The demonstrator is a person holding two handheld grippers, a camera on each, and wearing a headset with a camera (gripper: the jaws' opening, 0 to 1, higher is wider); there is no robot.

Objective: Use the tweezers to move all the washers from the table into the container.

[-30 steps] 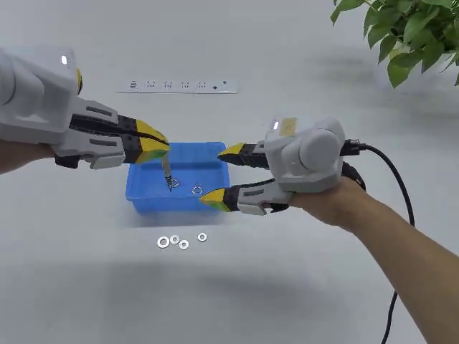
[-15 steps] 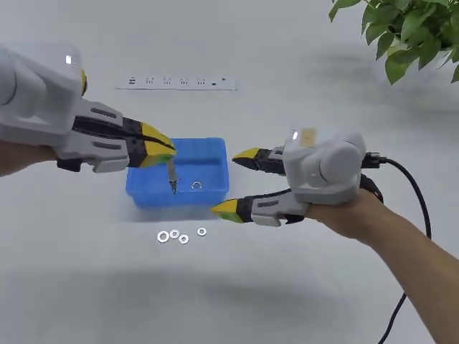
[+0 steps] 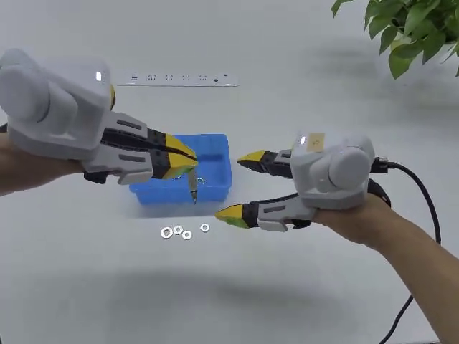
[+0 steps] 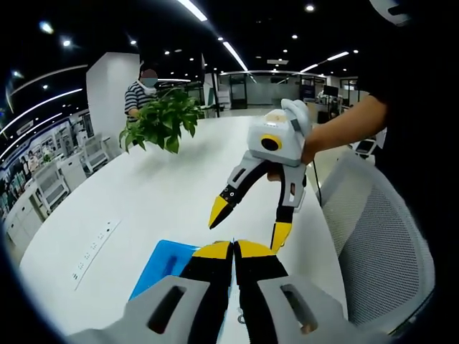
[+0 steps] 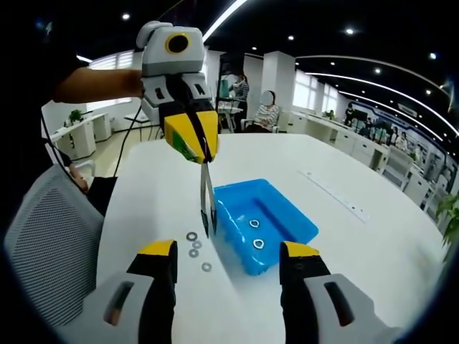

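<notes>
My left gripper (image 3: 188, 162) is shut on metal tweezers (image 3: 192, 188), which hang tip-down at the front wall of the blue container (image 3: 217, 159). Several washers (image 3: 185, 231) lie in a loose row on the table just in front of it. In the right gripper view the tweezers (image 5: 206, 197) point down beside the container (image 5: 280, 213), close above the washers (image 5: 193, 247) on the table. Two washers (image 5: 255, 233) lie inside the container. My right gripper (image 3: 231, 185) is open to the right of the container, holding nothing. In the left gripper view my own jaws (image 4: 233, 251) are pressed together.
A white power strip (image 3: 183, 78) lies at the far side of the table. A leafy plant (image 3: 412, 32) stands at the back right. The right gripper's black cable (image 3: 416, 193) trails toward the right. A grey mesh chair (image 5: 50, 236) stands at the table edge.
My left gripper has carried the tweezers from over the container's inside toward its front edge, nearer the washers on the table. The right gripper has drawn back to the right, still open.
</notes>
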